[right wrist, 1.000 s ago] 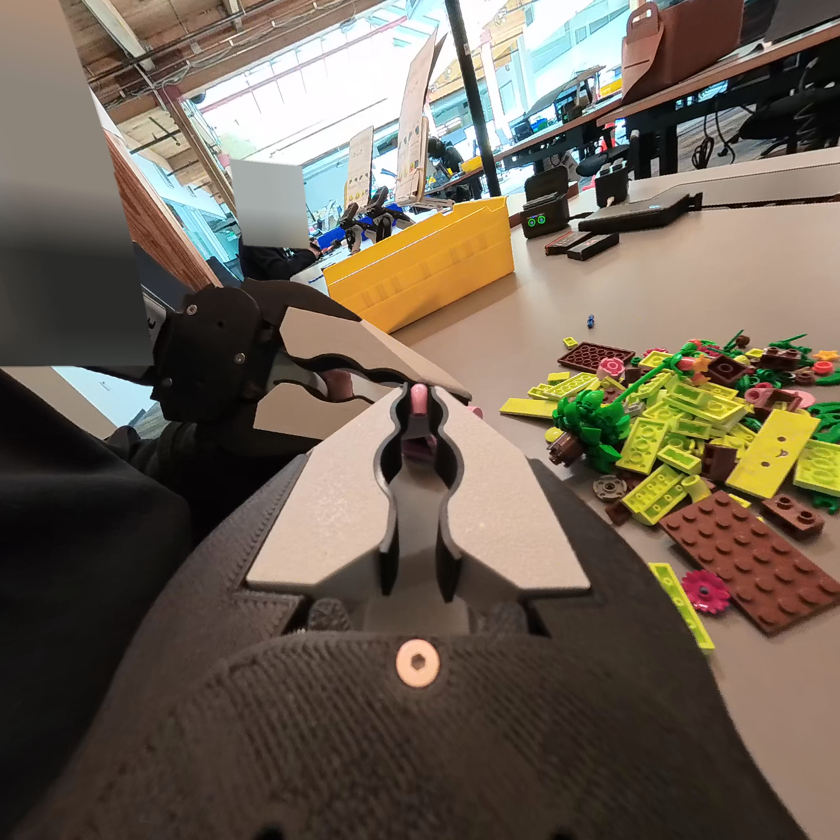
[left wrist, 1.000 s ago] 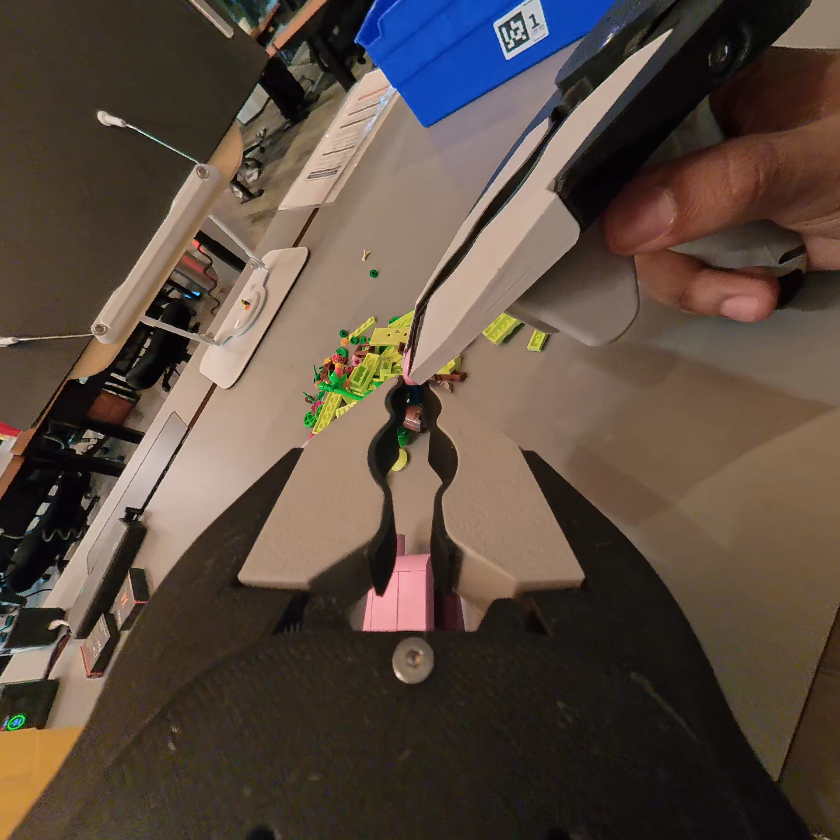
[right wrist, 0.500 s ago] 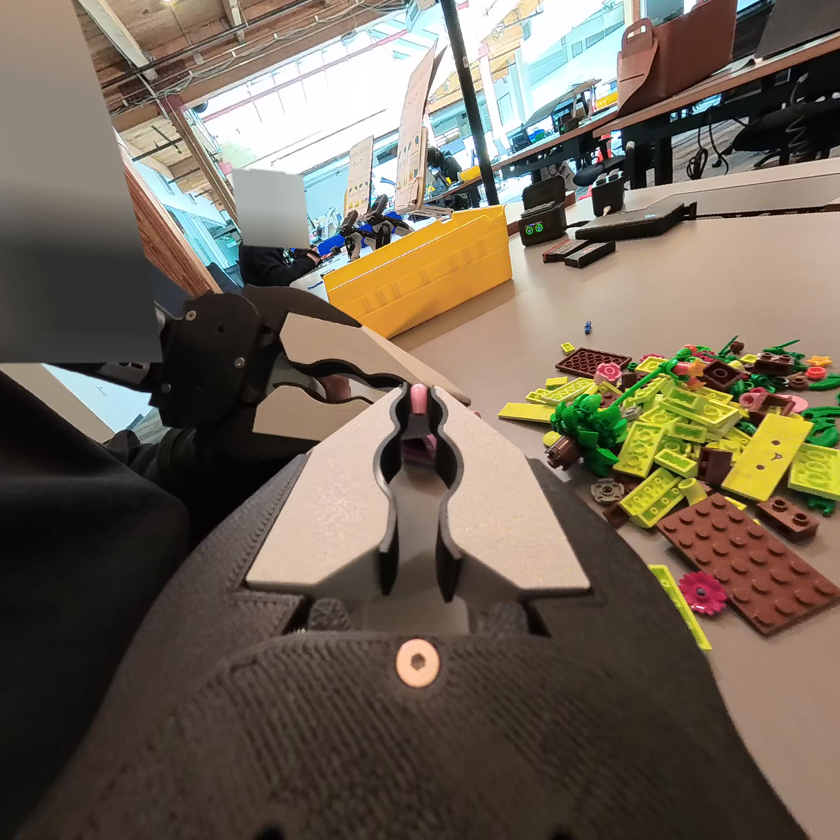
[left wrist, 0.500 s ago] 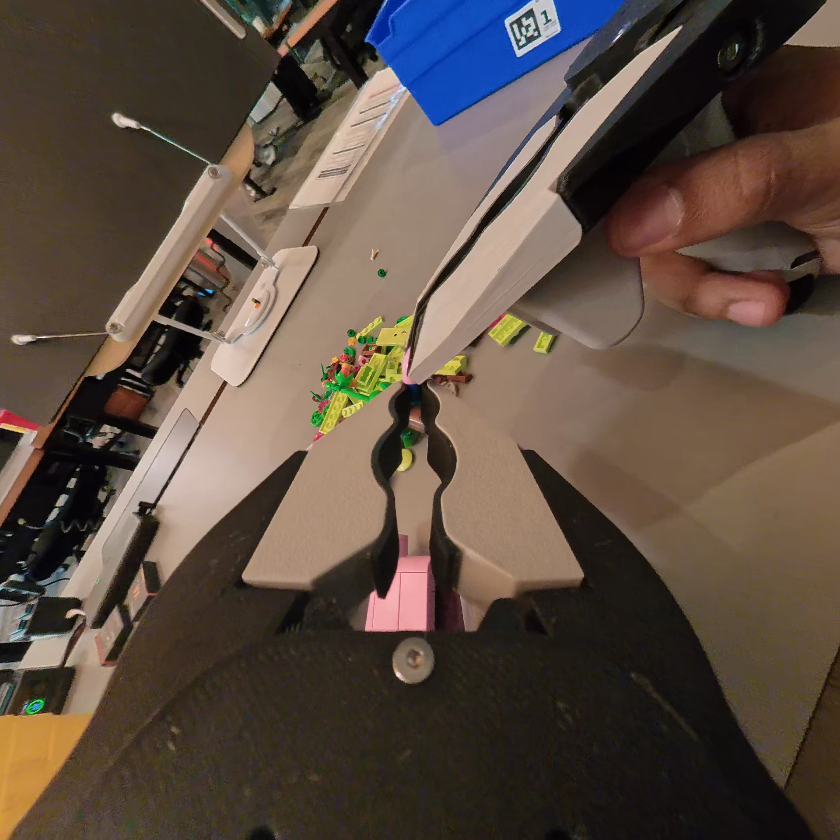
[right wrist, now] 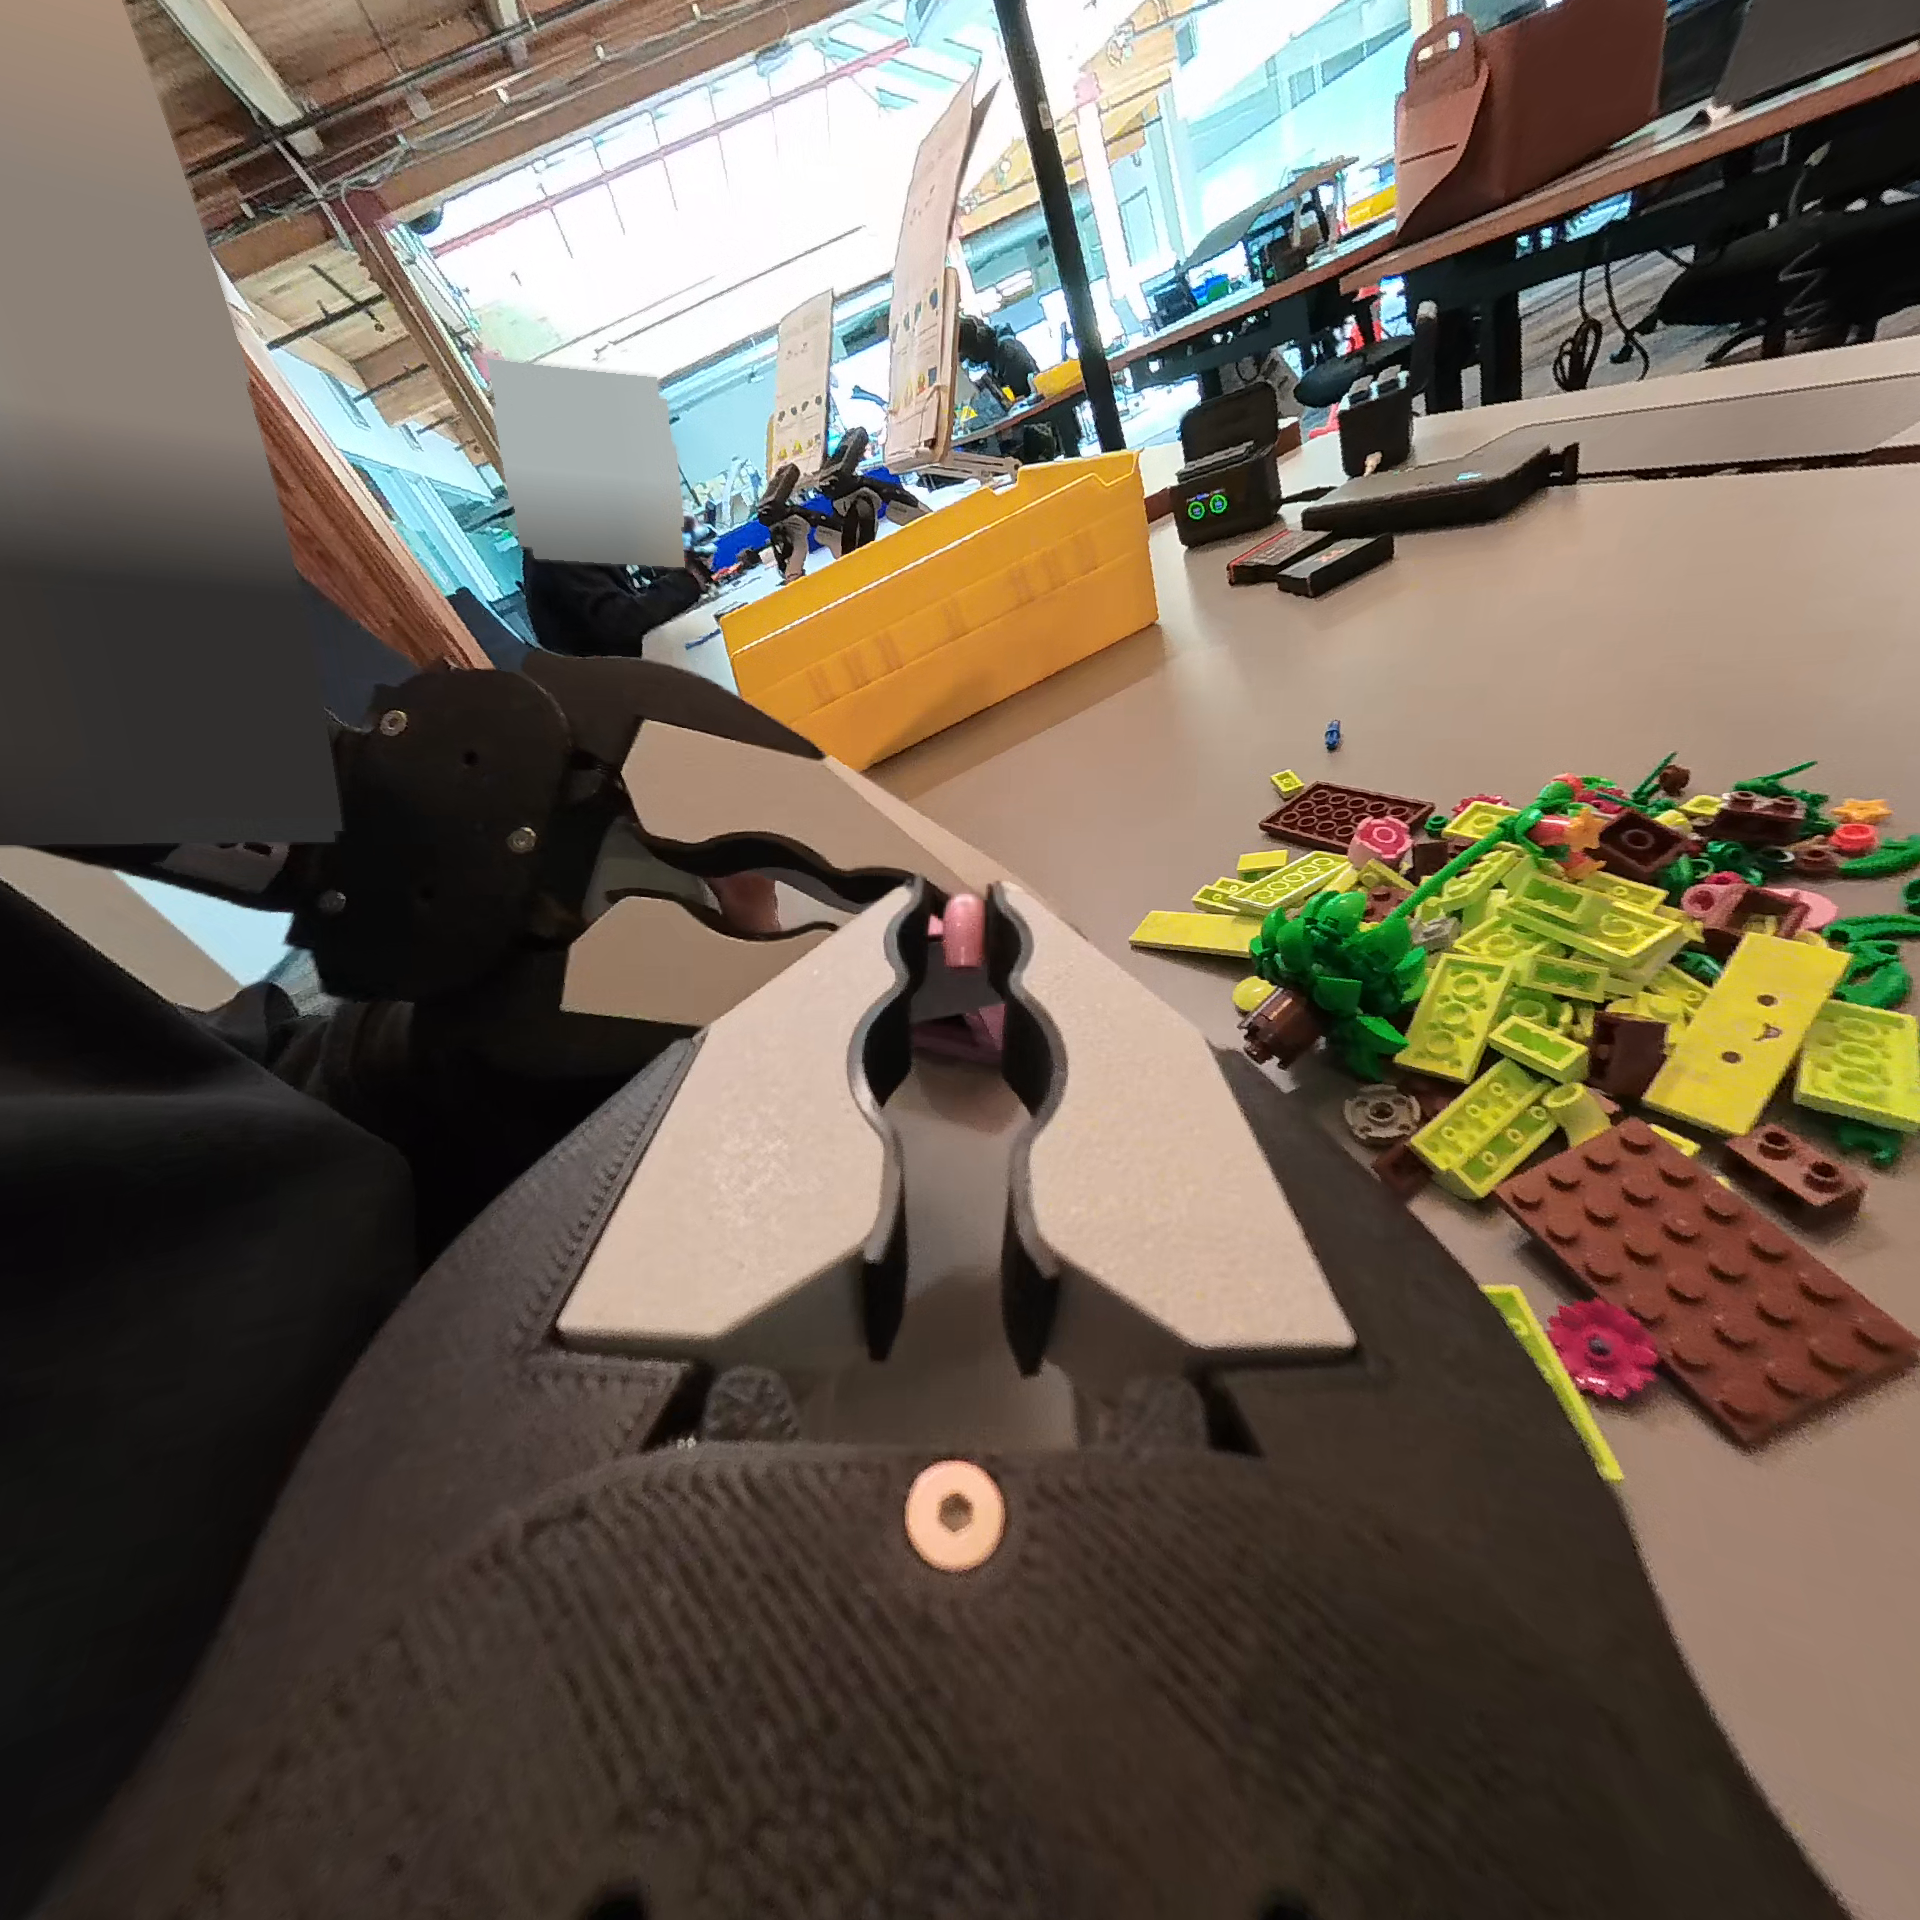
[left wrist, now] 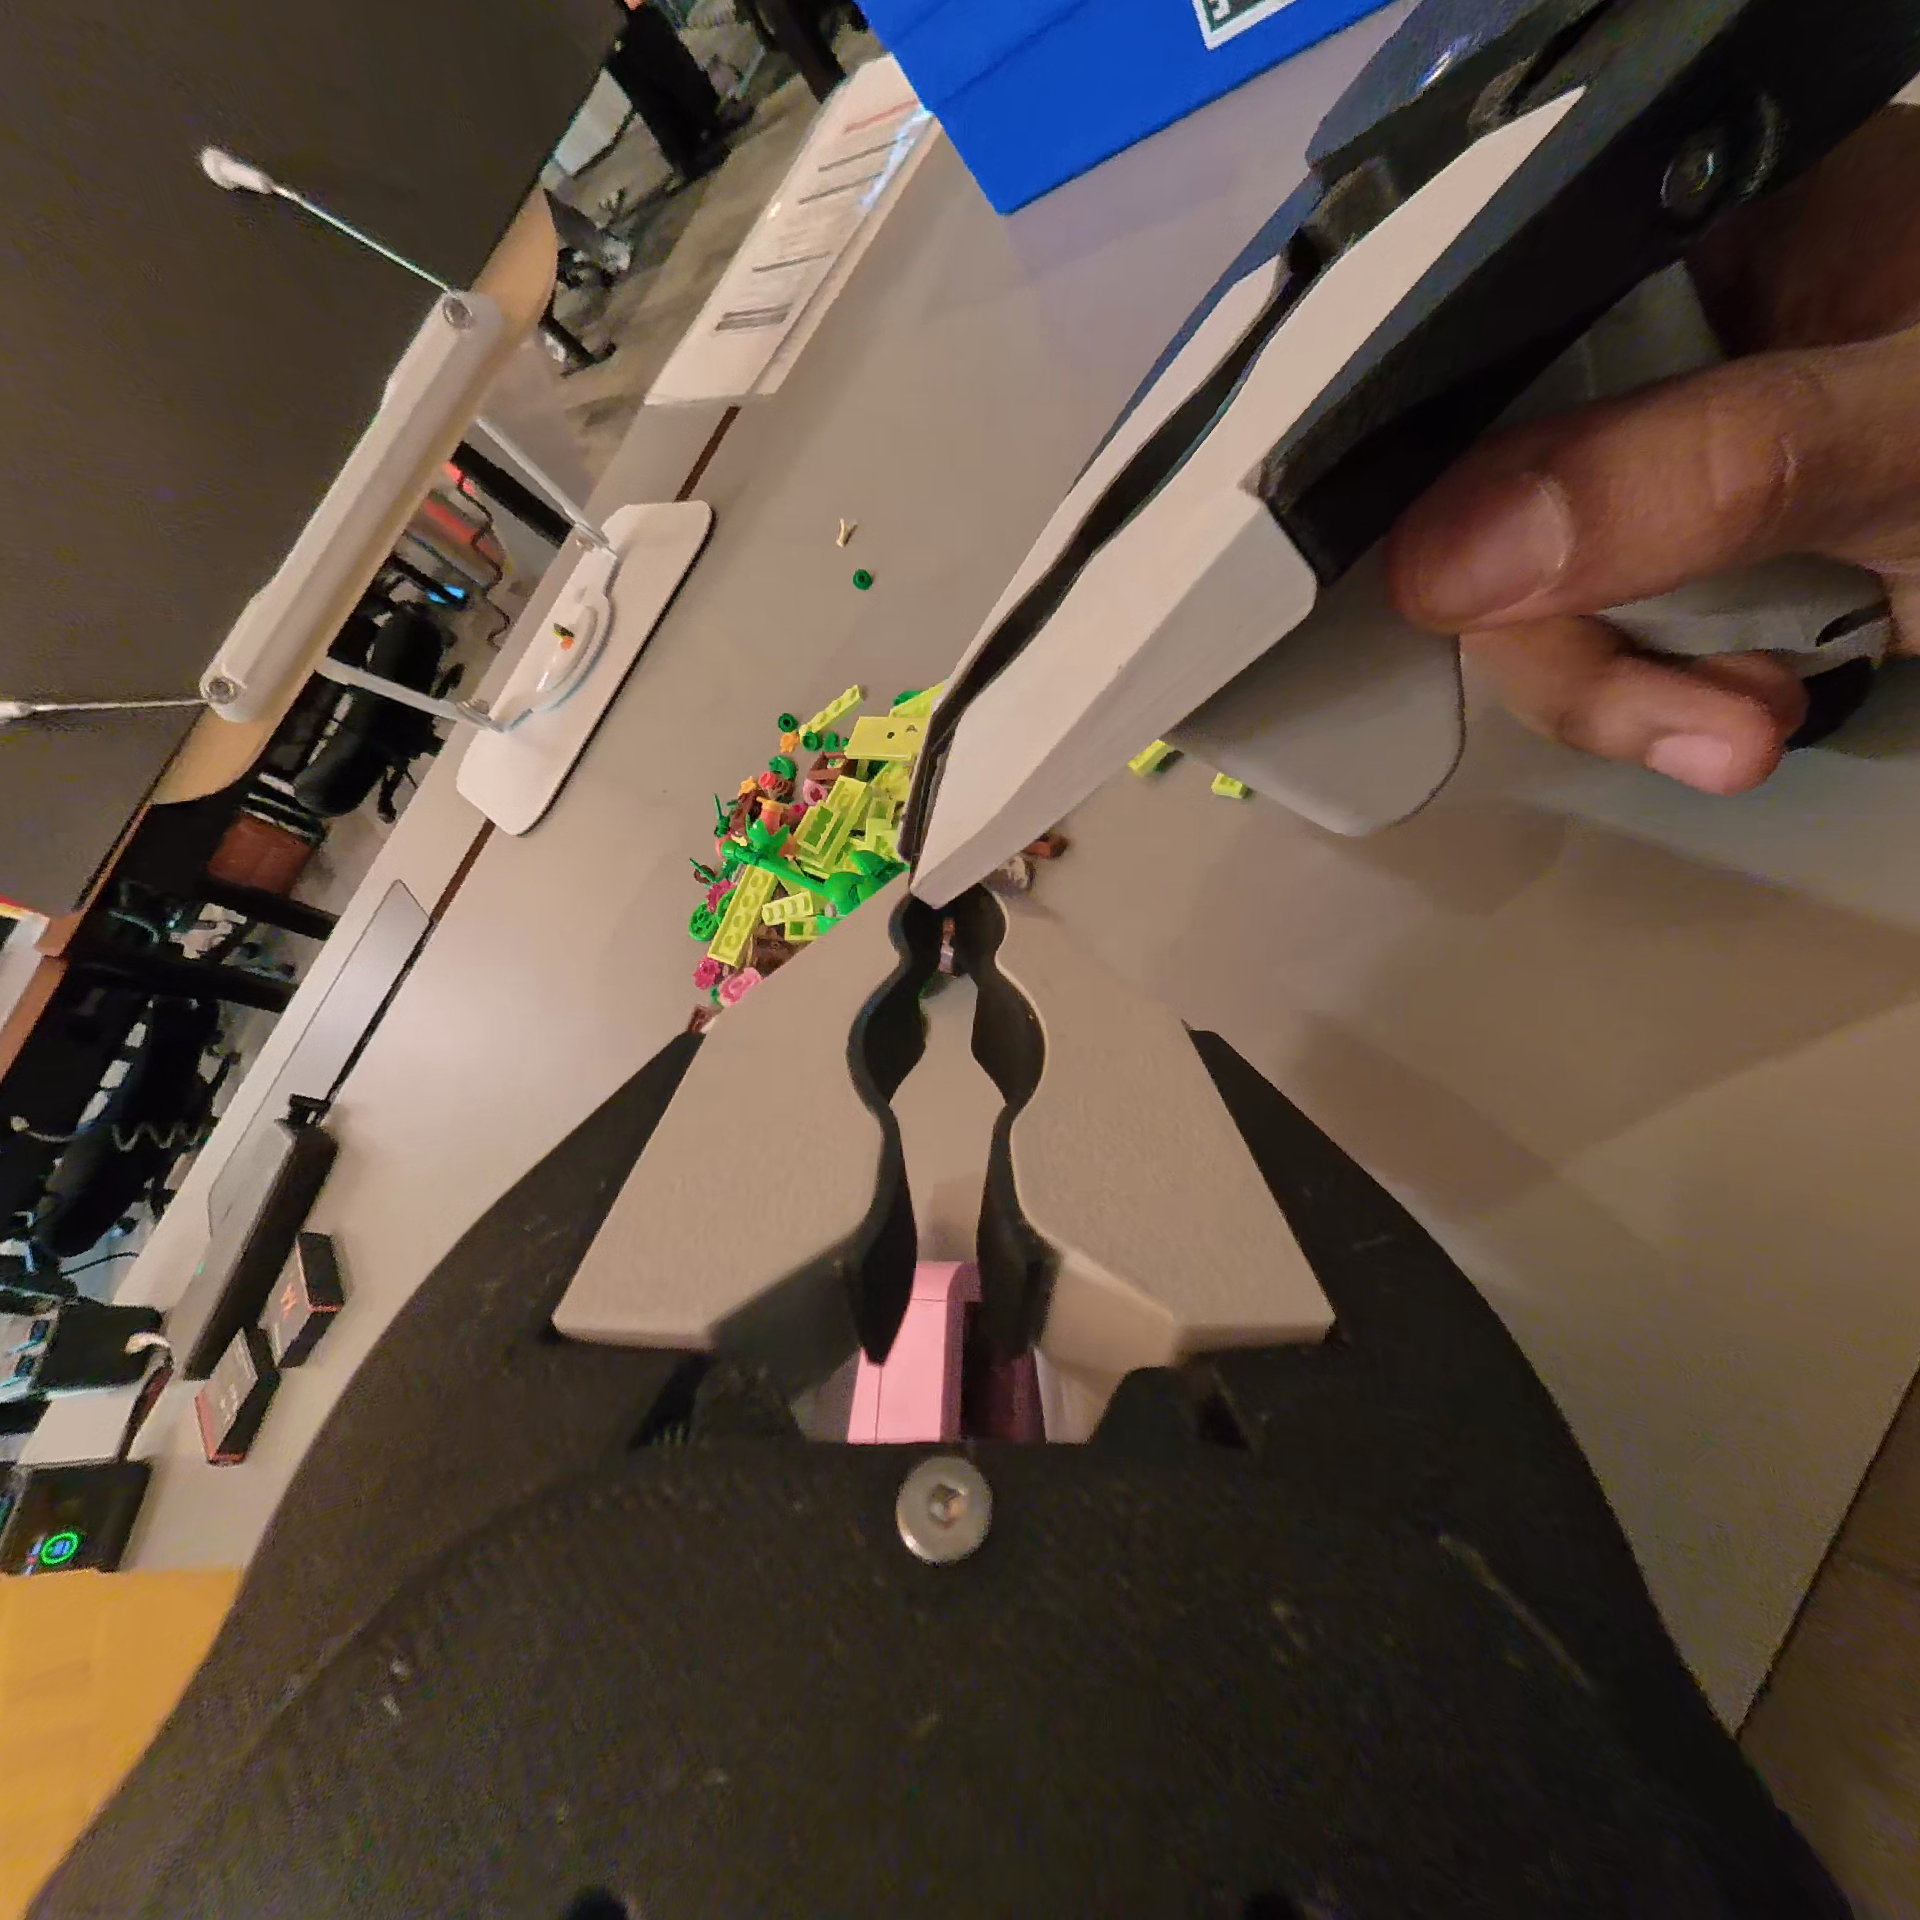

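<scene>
1. Left gripper (left wrist: 940, 914): jaws nearly closed, a narrow wavy slot between them. A pink brick (left wrist: 914, 1351) sits deep in the slot near the gripper body; whether it is clamped or just lodged, cannot tell.
2. Right gripper (right wrist: 961, 904): jaws close-set, pinching a small pink piece (right wrist: 961, 930) at the tips.
3. The two tips meet, touching or nearly so, above the table (left wrist: 1351, 1039), on the near side of the brick pile (right wrist: 1558, 987).
4. Pile: lime plates, brown plates, green foliage, pink flowers, loose and unsorted.
5. Yellow bin (right wrist: 935, 623) stands beyond the pile; blue bin (left wrist: 1091, 94) at the far edge.
6. Progress: no goal stated. Two pink parts lifted; the pile looks untouched.
</scene>
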The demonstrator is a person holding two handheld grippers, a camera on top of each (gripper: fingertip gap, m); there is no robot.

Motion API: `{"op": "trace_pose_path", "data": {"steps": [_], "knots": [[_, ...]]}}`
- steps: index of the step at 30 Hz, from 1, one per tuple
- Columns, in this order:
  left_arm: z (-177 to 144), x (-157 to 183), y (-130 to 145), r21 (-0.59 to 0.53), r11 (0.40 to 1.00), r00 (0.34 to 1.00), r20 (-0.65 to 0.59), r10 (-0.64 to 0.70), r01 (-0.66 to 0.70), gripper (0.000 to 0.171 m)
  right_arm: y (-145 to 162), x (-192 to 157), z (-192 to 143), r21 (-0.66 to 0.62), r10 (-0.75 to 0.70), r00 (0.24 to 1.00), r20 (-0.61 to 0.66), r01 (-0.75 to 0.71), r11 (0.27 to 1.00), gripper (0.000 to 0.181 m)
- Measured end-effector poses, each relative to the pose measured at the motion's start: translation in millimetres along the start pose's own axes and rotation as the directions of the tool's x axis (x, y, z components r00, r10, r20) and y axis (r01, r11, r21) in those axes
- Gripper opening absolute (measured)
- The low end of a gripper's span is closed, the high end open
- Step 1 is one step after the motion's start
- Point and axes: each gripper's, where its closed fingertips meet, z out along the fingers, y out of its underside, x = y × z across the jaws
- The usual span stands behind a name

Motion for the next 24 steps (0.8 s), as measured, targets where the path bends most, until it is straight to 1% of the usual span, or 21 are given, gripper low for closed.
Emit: {"op": "trace_pose_path", "data": {"steps": [5, 7, 8, 9, 10, 11, 12, 13, 14, 15, 17, 18, 19, 20, 22, 23, 24], "knots": [[0.2, 4.8, 5.1, -0.051, 0.994, 0.991, -0.078, -0.105, 0.101, 0.000, 3.9, 2.4, 1.7, -0.029, 0.023, 1.000, -0.003, -0.023, 0.999, 0.004], [-2.4, 9.8, 2.5, -0.051, 0.981, 0.969, -0.154, -0.192, 0.186, 0.001, 4.3, 1.1, 0.3, -0.033, 0.062, 0.998, 0.030, -0.061, 0.998, 0.004], [-5.8, 13.2, -2.3, -0.039, 0.965, 0.939, -0.223, -0.262, 0.260, 0.001, 2.6, -1.9, -1.8, -0.025, 0.087, 0.994, 0.072, -0.085, 0.996, 0.004], [-10.3, 17.3, -8.7, -0.028, 0.938, 0.889, -0.311, -0.336, 0.345, 0.001, -0.1, -6.1, -4.7, -0.015, 0.102, 0.987, 0.121, -0.101, 0.995, 0.003], [-15.1, 21.4, -14.9, -0.029, 0.906, 0.824, -0.403, -0.398, 0.423, 0.001, -2.9, -10.7, -7.9, -0.010, 0.094, 0.983, 0.161, -0.094, 0.996, 0.004], [-20.0, 26.0, -20.6, -0.038, 0.873, 0.750, -0.494, -0.440, 0.487, 0.001, -4.8, -15.4, -10.9, -0.012, 0.076, 0.978, 0.195, -0.075, 0.997, 0.004], [-27.1, 32.4, -27.0, -0.065, 0.833, 0.648, -0.597, -0.473, 0.549, 0.001, -5.8, -20.8, -14.5, -0.023, 0.070, 0.968, 0.242, -0.067, 0.998, 0.004], [-38.4, 38.7, -36.0, -0.118, 0.777, 0.498, -0.706, -0.504, 0.618, 0.001, -7.2, -28.4, -19.2, -0.034, 0.082, 0.946, 0.312, -0.075, 0.997, 0.004], [-50.9, 42.4, -45.5, -0.184, 0.719, 0.334, -0.790, -0.514, 0.670, 0.001, -10.0, -37.9, -24.1, -0.038, 0.100, 0.916, 0.389, -0.092, 0.995, 0.004], [-62.6, 46.3, -52.9, -0.250, 0.675, 0.188, -0.843, -0.504, 0.694, 0.001, -13.0, -47.3, -28.3, -0.042, 0.118, 0.881, 0.458, -0.111, 0.993, 0.004], [-81.1, 49.1, -65.3, -0.363, 0.597, -0.059, -0.883, -0.466, 0.715, 0.001, -17.6, -61.4, -34.5, -0.042, 0.137, 0.818, 0.559, -0.137, 0.990, 0.004], [-93.4, 49.1, -74.5, -0.427, 0.552, -0.205, -0.885, -0.419, 0.716, 0.002, -22.2, -70.3, -38.8, -0.033, 0.152, 0.771, 0.618, -0.168, 0.985, 0.004], [-101.9, 48.0, -81.9, -0.476, 0.510, -0.315, -0.873, -0.372, 0.717, 0.002, -27.3, -77.8, -42.8, -0.018, 0.158, 0.729, 0.666, -0.196, 0.981, 0.004], [-108.9, 47.6, -87.6, -0.511, 0.483, -0.401, -0.859, -0.318, 0.711, 0.002, -31.0, -83.1, -46.2, -0.005, 0.155, 0.697, 0.700, -0.213, 0.977, 0.004], [-116.0, 42.3, -96.5, -0.570, 0.412, -0.528, -0.819, -0.222, 0.711, 0.003, -37.8, -88.8, -50.1, 0.023, 0.148, 0.656, 0.740, -0.246, 0.969, 0.004], [-116.3, 39.5, -98.9, -0.588, 0.377, -0.562, -0.805, -0.189, 0.715, 0.002, -40.8, -88.3, -50.6, 0.034, 0.154, 0.644, 0.749, -0.270, 0.962, 0.004], [-111.5, 35.6, -99.0, -0.600, 0.332, -0.571, -0.799, -0.190, 0.728, 0.002, -42.8, -85.2, -49.6, 0.048, 0.157, 0.654, 0.741, -0.284, 0.958, 0.004]]}}
